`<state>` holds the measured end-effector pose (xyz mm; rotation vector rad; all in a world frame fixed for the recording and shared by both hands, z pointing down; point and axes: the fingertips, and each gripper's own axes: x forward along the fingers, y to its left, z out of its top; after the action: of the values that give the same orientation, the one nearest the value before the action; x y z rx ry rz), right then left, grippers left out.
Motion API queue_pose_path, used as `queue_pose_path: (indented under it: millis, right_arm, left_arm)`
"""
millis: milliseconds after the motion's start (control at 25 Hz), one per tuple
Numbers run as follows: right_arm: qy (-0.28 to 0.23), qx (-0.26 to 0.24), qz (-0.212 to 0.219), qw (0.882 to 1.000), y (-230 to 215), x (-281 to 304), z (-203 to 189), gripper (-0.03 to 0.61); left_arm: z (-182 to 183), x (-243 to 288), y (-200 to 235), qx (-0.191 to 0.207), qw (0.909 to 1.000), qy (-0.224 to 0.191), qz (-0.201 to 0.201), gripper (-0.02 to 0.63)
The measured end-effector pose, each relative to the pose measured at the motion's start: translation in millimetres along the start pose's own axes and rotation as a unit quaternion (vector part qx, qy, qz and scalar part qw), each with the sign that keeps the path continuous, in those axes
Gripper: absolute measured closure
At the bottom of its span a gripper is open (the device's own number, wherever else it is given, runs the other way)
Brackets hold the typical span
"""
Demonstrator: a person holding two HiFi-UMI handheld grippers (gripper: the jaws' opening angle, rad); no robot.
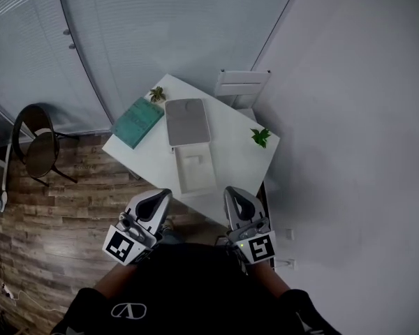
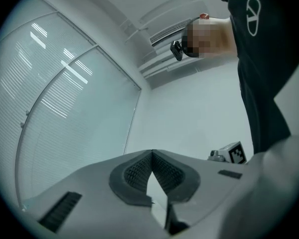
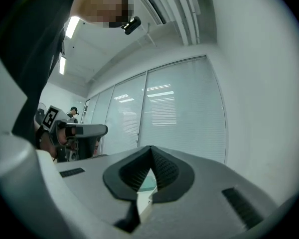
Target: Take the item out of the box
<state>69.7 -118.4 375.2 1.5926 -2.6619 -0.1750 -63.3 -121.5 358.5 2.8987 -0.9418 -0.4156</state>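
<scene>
Our left hand-held gripper (image 1: 159,199) and right hand-held gripper (image 1: 233,195), both closed and empty, sit short of the box (image 1: 195,171), which lies lengthwise ahead, seemingly midway between them.

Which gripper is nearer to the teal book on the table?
Left. The left gripper hangs off the near edge of the table, below the teal book; the right gripper sits farther right, past the white box.

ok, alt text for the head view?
Two shut, empty grippers, left gripper and right gripper, hover by the person's body, short of a white table holding an open white box, a flat grey rectangular piece, a teal book and two small green plants.
</scene>
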Motion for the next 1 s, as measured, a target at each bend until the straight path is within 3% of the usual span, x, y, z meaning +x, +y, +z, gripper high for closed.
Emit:
queue_pose_path:
  millis: [440,1000]
  right_arm:
    - [0.039,-0.042,-0.015,0.998,-26,101,-28,0.575]
    - [0.09,-0.053,0.054,0.993,-60,133,-70,0.574]
  left_arm:
    - [-16,42,78,-0.015,0.9992,0.009,-0.035,0.609]
    - [-29,70,89,-0.013,0.9995,0.025,0.015,0.609]
